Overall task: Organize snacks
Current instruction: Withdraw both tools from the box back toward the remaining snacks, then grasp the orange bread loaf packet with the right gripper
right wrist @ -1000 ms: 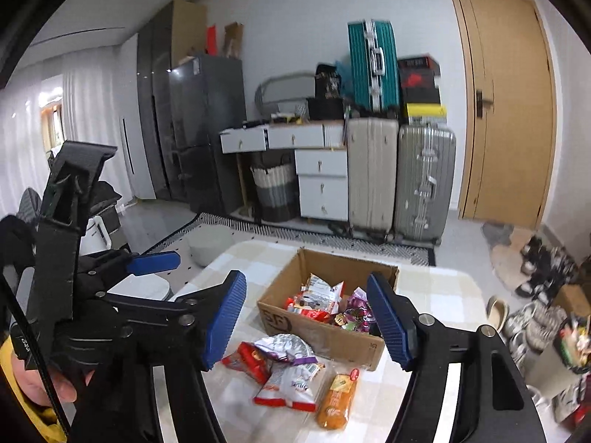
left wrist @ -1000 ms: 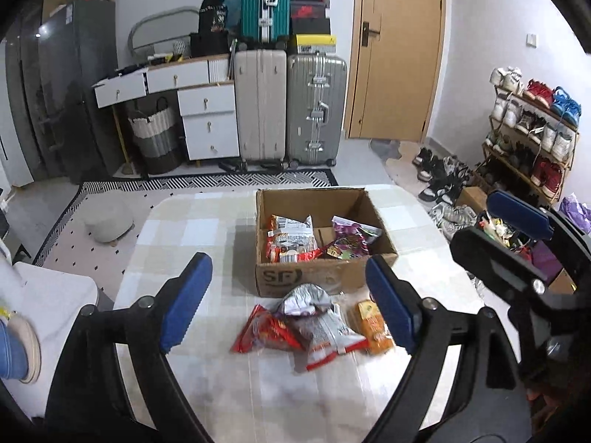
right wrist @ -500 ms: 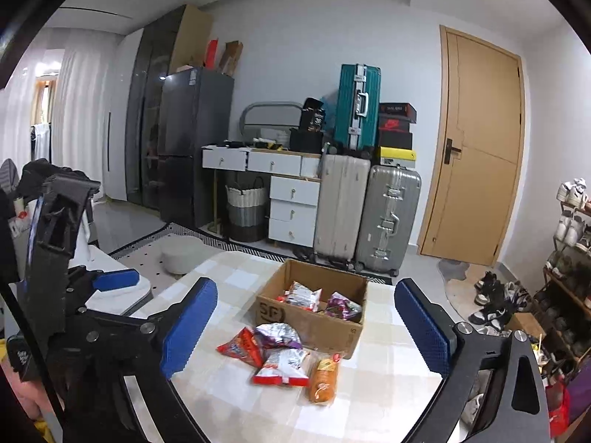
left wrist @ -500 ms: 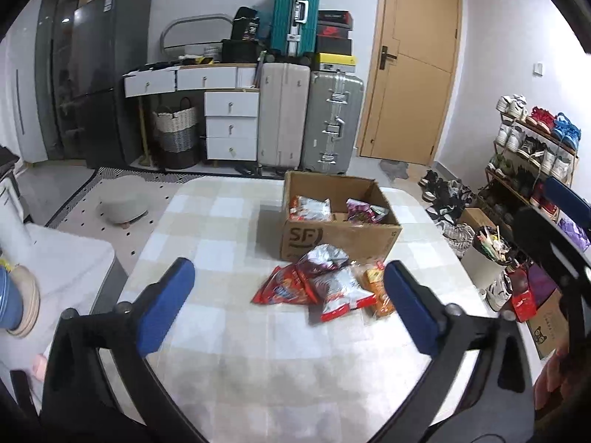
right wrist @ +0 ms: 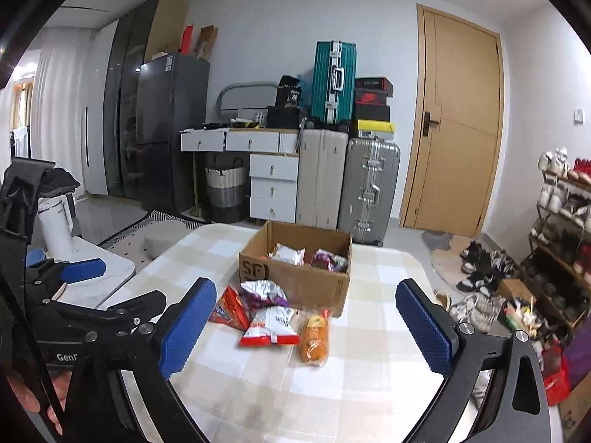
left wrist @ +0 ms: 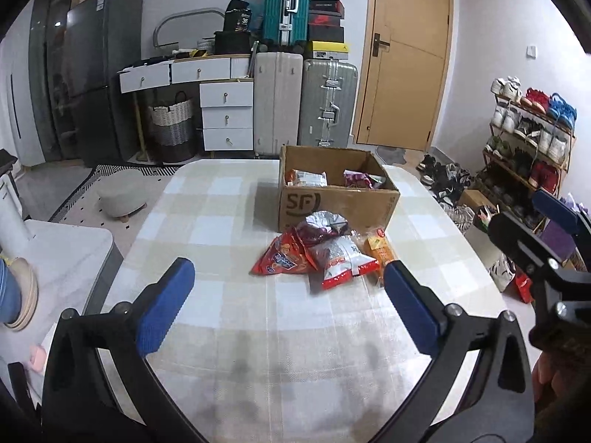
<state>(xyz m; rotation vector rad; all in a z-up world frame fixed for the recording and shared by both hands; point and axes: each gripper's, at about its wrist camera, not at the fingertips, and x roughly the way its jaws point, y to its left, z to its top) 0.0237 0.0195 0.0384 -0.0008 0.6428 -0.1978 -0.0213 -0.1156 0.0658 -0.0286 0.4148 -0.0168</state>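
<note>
I have pulled both tools back from the cardboard box [left wrist: 338, 193], so the whole checked table [left wrist: 229, 317] now lies before me. My left gripper [left wrist: 284, 306] hangs with jaws spread wide and empty; my right gripper [right wrist: 306, 326] likewise, holding nothing. Four snacks lie in a heap just in front of the box: a red packet [left wrist: 282, 258], a silver-purple bag [left wrist: 325, 223], a red-and-white bag [left wrist: 341, 258] and an orange packet [left wrist: 380, 249] (two more already sit inside). I judge the sorting barely half done; a fresh reach comes next.
</note>
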